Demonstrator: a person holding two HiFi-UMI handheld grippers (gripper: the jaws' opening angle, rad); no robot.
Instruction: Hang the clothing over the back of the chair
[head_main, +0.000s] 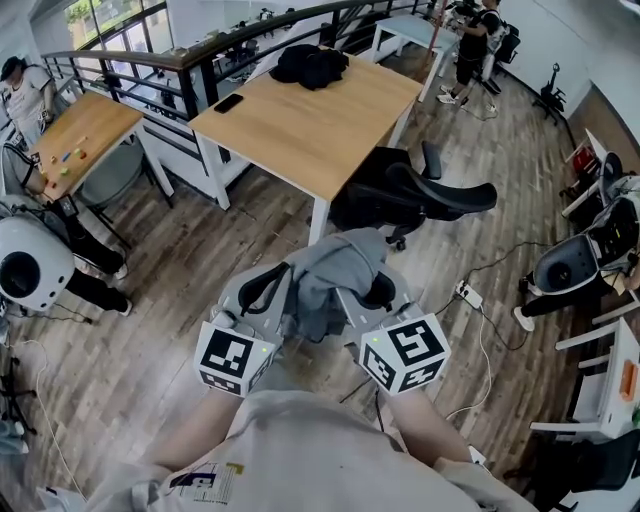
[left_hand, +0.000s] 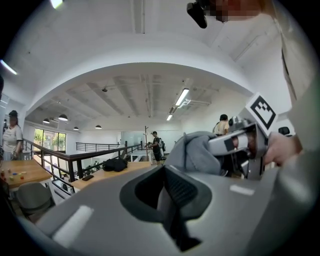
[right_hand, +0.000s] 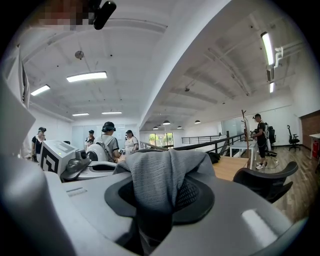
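Grey garment (head_main: 335, 270) held bunched between both hand-held grippers, lower centre of the head view; black office chair (head_main: 440, 195) centre right, well apart.
Right hand-held gripper (right_hand: 159, 192) clamps a thick wad; left hand-held gripper (left_hand: 166, 172) is drawn together on what looks like a thin fold. Risks: the thin fold slipping free; cloth landing as a lump and sliding off the backrest; the chair swivelling if nudged. Count: one garment, two grippers, one black chair, one bench (head_main: 320, 130) with one black bundle (head_main: 310, 65) and one phone (head_main: 228, 102).
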